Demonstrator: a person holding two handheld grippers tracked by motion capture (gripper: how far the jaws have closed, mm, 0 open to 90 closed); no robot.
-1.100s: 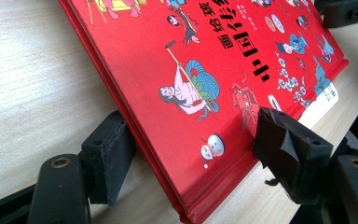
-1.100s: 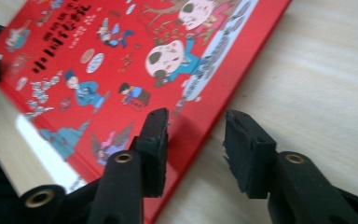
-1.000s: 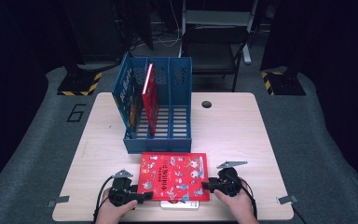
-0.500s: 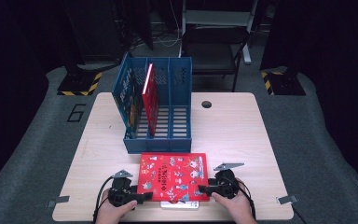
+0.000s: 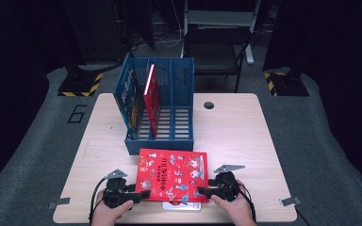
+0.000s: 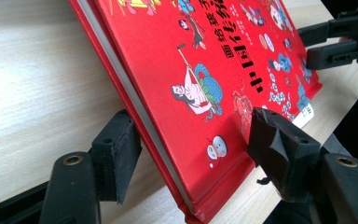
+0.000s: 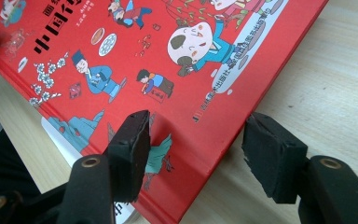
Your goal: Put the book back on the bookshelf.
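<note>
The red picture book (image 5: 173,175) lies at the near edge of the worktop (image 5: 245,141), its near corners raised between the fingers of both grippers. In the left gripper view, one black finger (image 6: 279,149) presses on the cover and the other (image 6: 116,154) sits under the back board at the spine corner, so the left gripper (image 5: 139,193) looks clamped on the book. In the right gripper view, one finger (image 7: 130,149) rests on the cover near the corner, while the other (image 7: 270,154) stands off beside the book's edge with bare wood showing between; the right gripper (image 5: 202,192) straddles the corner with its fingers apart, not yet closed. A white card or sheet (image 5: 179,205) peeks out from under the book's near edge.

Beyond the book, just touching or very near its far edge, stands a blue file rack (image 5: 169,113) with upright slots; another red book (image 5: 152,99) already stands in it, leaning slightly.

The step in hand appears to be taking hold of the flat book by both near corners. The next move likely calls for closing the right fingers firmly, then lifting both sides together, tipping the book upright and steering it into a free slot without knocking the rack or the book standing in it.
</note>
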